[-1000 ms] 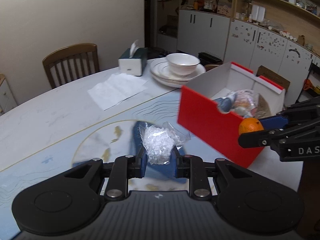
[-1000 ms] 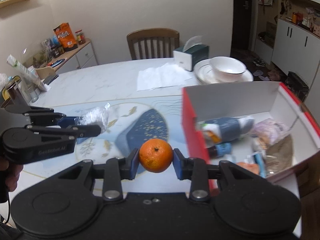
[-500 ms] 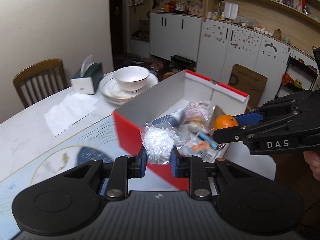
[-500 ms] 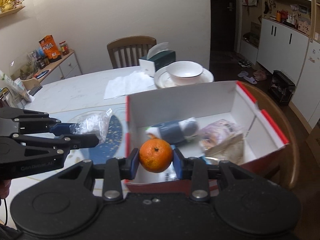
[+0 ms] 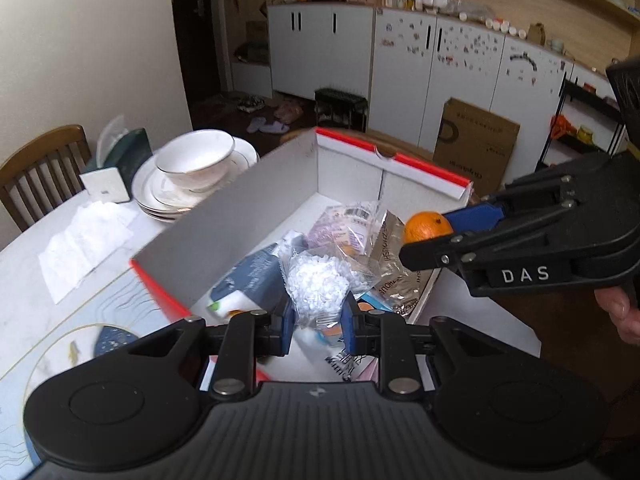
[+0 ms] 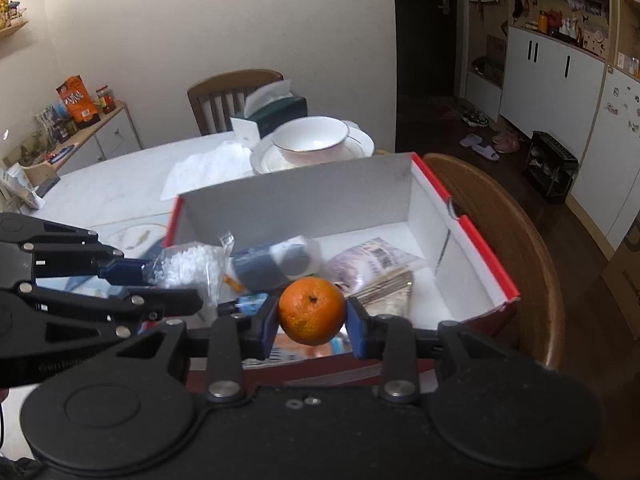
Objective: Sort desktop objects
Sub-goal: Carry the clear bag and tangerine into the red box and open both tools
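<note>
Left tongs (image 5: 316, 318) clamping pellet bag (image 5: 318, 284), right tongs (image 6: 312, 326) clamping orange (image 6: 311, 311), over cluttered box (image 6: 296, 196).

Tissue box (image 5: 116, 168) partly behind plates (image 5: 160, 196)

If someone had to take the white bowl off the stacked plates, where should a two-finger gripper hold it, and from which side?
Best guess: pinch the white bowl at its thin rim, one finger inside and one outside, coming from above. It sits upright and open on the plates, and its body looks too wide for the jaws.
</note>
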The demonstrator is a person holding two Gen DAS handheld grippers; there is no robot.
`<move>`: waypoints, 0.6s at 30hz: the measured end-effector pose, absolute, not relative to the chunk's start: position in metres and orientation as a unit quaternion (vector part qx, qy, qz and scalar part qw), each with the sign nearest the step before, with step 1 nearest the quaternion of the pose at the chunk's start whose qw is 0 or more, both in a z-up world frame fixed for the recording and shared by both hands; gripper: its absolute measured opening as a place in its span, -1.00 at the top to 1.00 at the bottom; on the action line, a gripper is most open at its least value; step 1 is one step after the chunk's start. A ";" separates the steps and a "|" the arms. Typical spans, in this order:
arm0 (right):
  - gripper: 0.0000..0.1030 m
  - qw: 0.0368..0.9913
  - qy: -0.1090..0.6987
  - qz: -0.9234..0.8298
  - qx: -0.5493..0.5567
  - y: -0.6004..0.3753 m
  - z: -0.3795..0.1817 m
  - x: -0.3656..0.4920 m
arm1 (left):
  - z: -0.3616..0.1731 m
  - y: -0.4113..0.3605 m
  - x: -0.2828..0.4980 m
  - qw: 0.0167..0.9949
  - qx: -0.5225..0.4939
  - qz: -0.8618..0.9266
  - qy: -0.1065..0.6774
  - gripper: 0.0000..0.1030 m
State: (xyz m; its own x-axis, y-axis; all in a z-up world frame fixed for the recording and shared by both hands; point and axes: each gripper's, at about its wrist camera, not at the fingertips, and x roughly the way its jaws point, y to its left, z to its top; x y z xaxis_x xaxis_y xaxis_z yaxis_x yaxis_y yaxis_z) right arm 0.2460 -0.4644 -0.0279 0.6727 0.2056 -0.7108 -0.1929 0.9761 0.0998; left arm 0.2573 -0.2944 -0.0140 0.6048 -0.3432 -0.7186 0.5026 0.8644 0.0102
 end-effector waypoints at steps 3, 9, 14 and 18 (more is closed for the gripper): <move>0.33 0.911 0.398 0.104 0.000 -0.472 -0.035 0.257 | -0.022 -0.306 0.270 0.881 0.111 -0.239 0.392 0.56; 0.33 0.906 0.412 0.099 -0.009 -0.485 -0.047 0.275 | -0.040 -0.319 0.297 0.867 0.121 -0.231 0.425 0.56; 0.33 0.905 0.418 0.076 -0.014 -0.496 -0.055 0.288 | -0.054 -0.326 0.315 0.852 0.134 -0.230 0.451 0.56; 0.33 0.899 0.434 0.055 -0.023 -0.507 -0.064 0.295 | -0.063 -0.329 0.327 0.841 0.144 -0.232 0.468 0.56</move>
State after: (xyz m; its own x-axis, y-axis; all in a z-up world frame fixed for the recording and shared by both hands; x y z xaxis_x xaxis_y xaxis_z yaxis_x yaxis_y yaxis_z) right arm 0.2952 -0.5067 -0.0640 0.6164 0.0784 -0.7835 -0.1188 0.9929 0.0059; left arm 0.3269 -0.3294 -0.0626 0.4553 -0.2551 -0.8530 0.5244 0.8511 0.0254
